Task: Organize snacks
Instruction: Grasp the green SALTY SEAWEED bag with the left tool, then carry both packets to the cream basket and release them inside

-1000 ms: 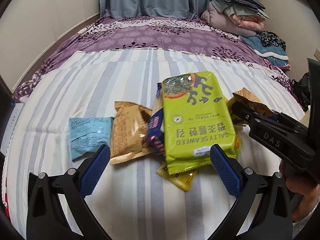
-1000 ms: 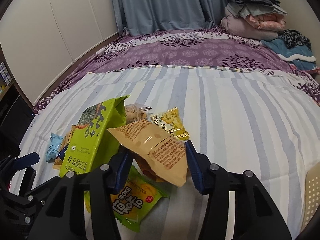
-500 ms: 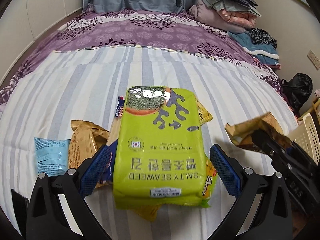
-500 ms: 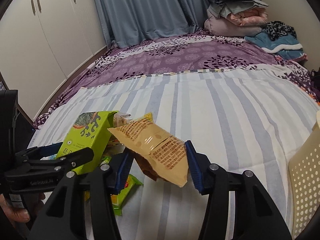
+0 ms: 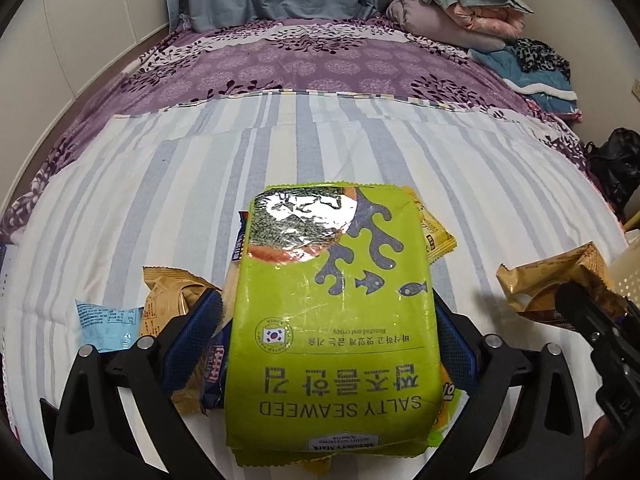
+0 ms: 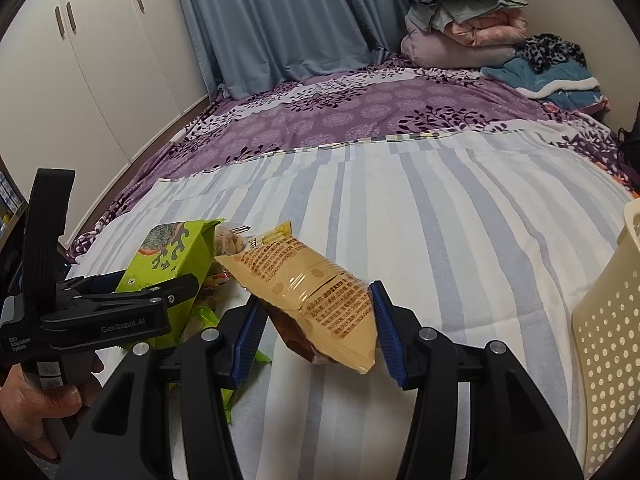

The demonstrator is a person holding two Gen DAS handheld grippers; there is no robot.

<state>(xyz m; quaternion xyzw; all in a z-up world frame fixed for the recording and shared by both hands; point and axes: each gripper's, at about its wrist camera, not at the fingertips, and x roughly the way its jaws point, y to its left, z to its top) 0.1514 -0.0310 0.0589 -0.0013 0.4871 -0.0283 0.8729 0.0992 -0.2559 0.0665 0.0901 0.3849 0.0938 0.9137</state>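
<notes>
A lime-green salty seaweed pack (image 5: 332, 320) lies on top of the snack pile on the striped bedsheet. My left gripper (image 5: 324, 320) straddles it, one blue pad on each long side; the jaws are closing and the pads do not clearly press it. In the right wrist view the same left gripper (image 6: 132, 304) is seen from the side at the green pack (image 6: 172, 252). My right gripper (image 6: 316, 320) is shut on a tan snack packet (image 6: 308, 284), held above the sheet; the left wrist view shows that packet (image 5: 552, 280) at the right.
A cream perforated basket (image 6: 608, 320) stands at the right edge of the bed. Under and beside the seaweed pack lie a light-blue packet (image 5: 106, 326), a brown packet (image 5: 168, 300), a navy one (image 5: 218, 364) and a yellow one (image 5: 436, 240). Folded blankets (image 6: 464, 28) are piled at the far end.
My left gripper moved forward over the seaweed pack, which now sits between its pads, and its jaws narrowed a little. My right gripper carried the tan packet rightward, bringing the basket into view.
</notes>
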